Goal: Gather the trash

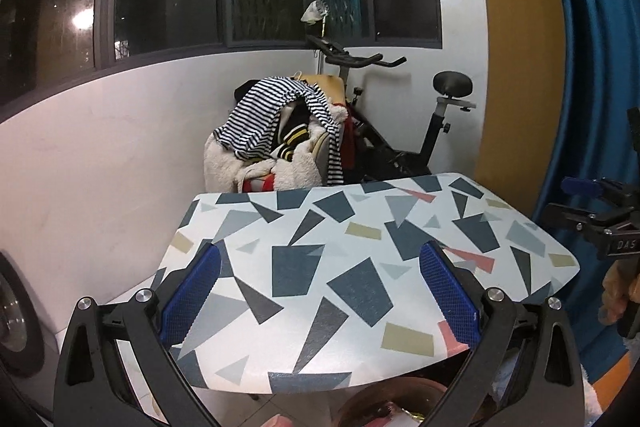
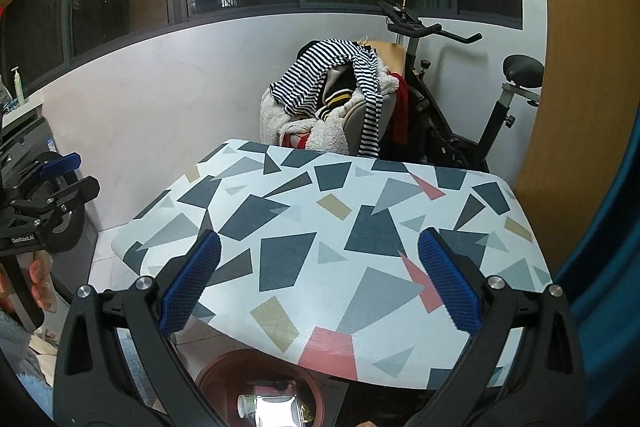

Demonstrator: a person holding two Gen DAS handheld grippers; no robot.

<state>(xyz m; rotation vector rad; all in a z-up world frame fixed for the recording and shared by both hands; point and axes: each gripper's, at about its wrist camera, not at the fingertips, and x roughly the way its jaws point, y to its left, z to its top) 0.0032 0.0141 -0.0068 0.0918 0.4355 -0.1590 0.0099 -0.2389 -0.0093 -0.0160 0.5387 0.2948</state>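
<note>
A small table [image 1: 352, 227] with a white top patterned in grey, navy, tan and pink shapes stands before me; it also shows in the right wrist view [image 2: 280, 219]. No trash lies on its top. Below its near edge is a brown bin [image 2: 224, 379] holding a clear bottle [image 2: 272, 407] with a white cap; the bin's rim shows in the left wrist view [image 1: 376, 391]. My left gripper [image 1: 320, 287] is open and empty above the table's near side. My right gripper [image 2: 320, 283] is open and empty above the same table. Each gripper shows at the other view's edge.
A chair piled with clothes [image 1: 280, 139], including a striped shirt, stands behind the table. An exercise bike [image 1: 400, 115] is at the back right under dark windows. A blue curtain [image 1: 592, 67] hangs at the right. A washing machine [image 2: 36, 195] is at the left.
</note>
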